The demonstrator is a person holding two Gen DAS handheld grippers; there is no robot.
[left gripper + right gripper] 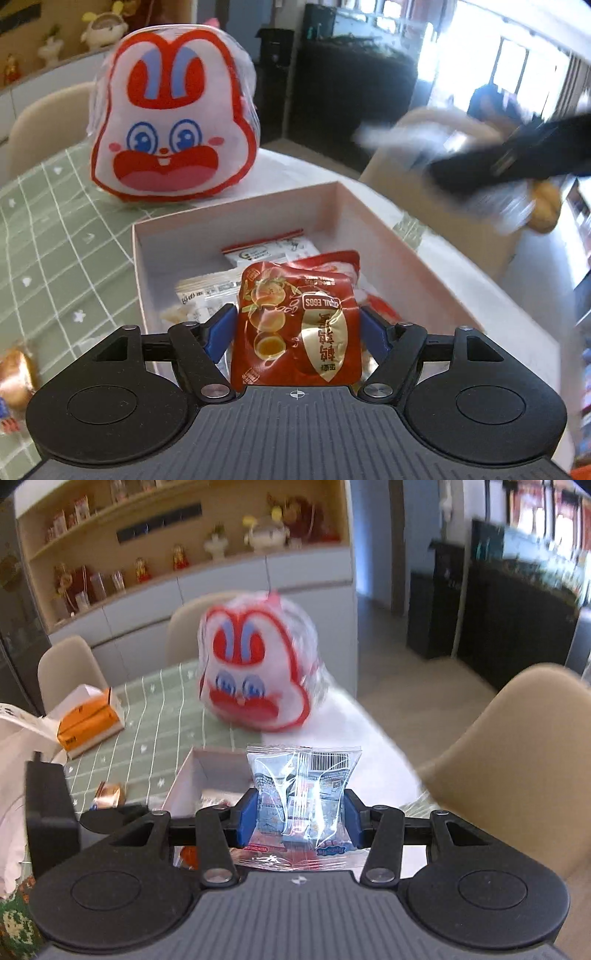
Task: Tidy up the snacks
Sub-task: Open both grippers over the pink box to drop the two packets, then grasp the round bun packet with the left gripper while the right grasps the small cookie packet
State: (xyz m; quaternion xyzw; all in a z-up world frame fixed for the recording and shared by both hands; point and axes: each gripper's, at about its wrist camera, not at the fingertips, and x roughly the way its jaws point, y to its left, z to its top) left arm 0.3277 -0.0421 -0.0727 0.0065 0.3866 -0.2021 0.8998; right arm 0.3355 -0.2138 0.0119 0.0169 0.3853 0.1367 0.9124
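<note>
Two handheld grippers, each w/ a snack, above a worktop w/ a green grid cloth (55,236).

Left gripper (297,328): jaws part-spread, pinching a red quail-egg pouch (295,325) by its sides, pouch upright between the blue pads. Just ahead of and below the jaws sits an open pink box (332,195) already holding several packets, so the pouch is probably on its way in.

Right gripper (299,814): jaws about half spread, pinching a clear packet (301,794) w/ a barcode, gripped at the sides. The box corner shows below-left of the jaws.

Beyond both jaws stands a wrapped rabbit-face bag (173,118), apart from the box.
</note>
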